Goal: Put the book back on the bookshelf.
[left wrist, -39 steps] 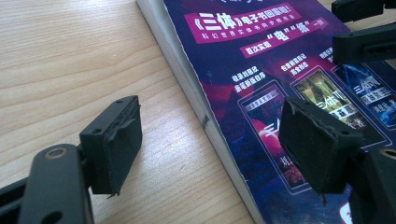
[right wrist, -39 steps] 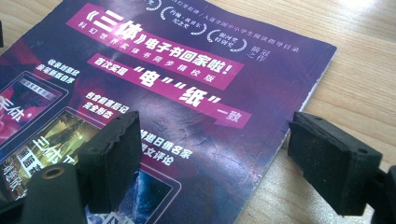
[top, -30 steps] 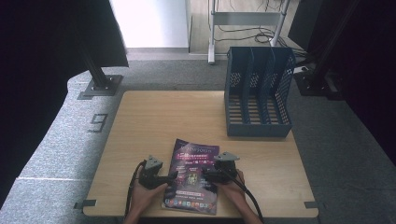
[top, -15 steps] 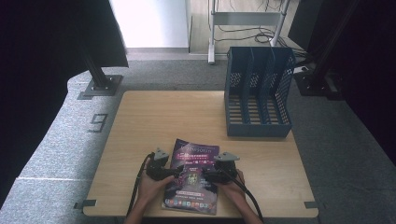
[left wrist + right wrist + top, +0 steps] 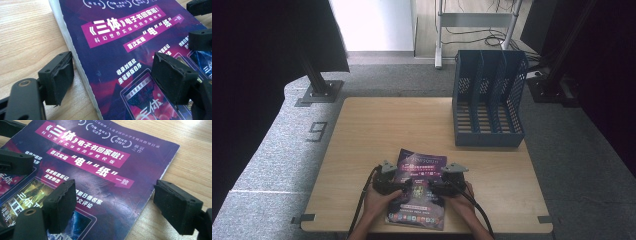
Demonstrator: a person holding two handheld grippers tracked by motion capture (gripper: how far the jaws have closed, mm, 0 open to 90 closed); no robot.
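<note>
Grey carpet floor (image 5: 272,150) all round, with a white number nine marked on it, well off to the left of the book. Black curtains hanging at the far left and far right. Wooden table (image 5: 377,130) in the middle, light brown, bare over most of its top. Blue file rack (image 5: 488,97) standing upright at the far right corner of the table, well apart from the book, with open slots side by side. Purple book (image 5: 418,190) lying flat at the near edge of the table, a little tilted, cover up, with pink bands and white writing on it. Left hand (image 5: 379,202) at the left side of the book, right hand (image 5: 462,200) at the right side, both coming in from the near edge. Left gripper (image 5: 110,80) low over the left edge of the book, jaws spread wide: one black pad out on the wood just beside the white page edge, the other pad over the cover. Cannot tell if the pads touch the book. Right gripper (image 5: 122,202) low over the right edge of the book, jaws spread wide too: one pad over the cover, the other out over the wood just past the edge. Black cables trailing back from both grippers, away from the book.
</note>
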